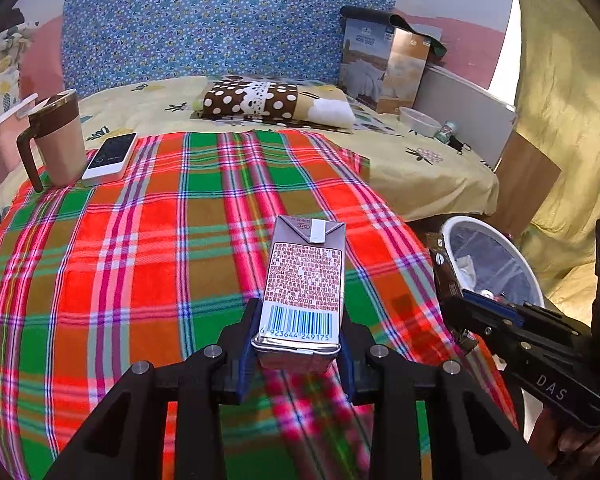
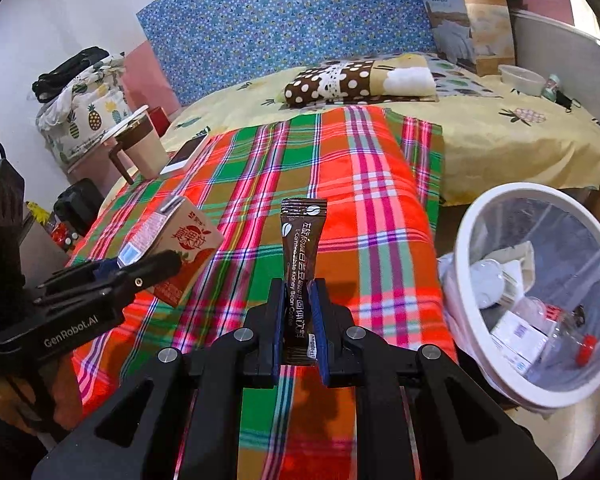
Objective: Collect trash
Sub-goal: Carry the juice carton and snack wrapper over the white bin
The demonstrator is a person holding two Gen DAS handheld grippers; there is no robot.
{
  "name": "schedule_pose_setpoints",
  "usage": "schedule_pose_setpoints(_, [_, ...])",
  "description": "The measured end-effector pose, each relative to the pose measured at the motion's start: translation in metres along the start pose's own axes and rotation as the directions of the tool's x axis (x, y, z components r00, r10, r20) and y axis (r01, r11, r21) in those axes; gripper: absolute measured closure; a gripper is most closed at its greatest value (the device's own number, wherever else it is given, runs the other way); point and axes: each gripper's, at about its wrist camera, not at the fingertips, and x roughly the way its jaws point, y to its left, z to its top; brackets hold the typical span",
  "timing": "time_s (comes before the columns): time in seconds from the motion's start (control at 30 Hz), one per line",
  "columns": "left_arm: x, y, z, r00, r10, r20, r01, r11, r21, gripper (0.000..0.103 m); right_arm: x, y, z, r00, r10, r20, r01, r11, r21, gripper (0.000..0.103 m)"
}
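Observation:
My left gripper is shut on a drink carton and holds it above the plaid blanket. The carton also shows in the right wrist view, held by the left gripper. My right gripper is shut on a brown coffee sachet that stands upright between the fingers. In the left wrist view the right gripper with the sachet is beside the white trash bin. The bin lies to the right of the bed and holds several pieces of trash.
A brown-and-beige mug and a white phone sit at the blanket's far left corner. A polka-dot pillow, a box and a white bowl lie further back on the bed.

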Motion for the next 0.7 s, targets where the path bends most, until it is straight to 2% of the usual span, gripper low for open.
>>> schedule_pose_setpoints(0.43, [-0.018,-0.033,-0.026,0.999,-0.039,-0.01,0.04,0.999,0.036,0.069,-0.017,-0.005,-0.013,1.0,-0.013,0.023,0.013,1.0,0.0,0.087])
schedule_pose_setpoints(0.7, [-0.02,-0.047,-0.029,0.998,-0.059,-0.014,0.06,0.997,0.055,0.069,-0.028,-0.017,-0.017,0.998,-0.039,0.044,0.039,0.999,0.021,0.087])
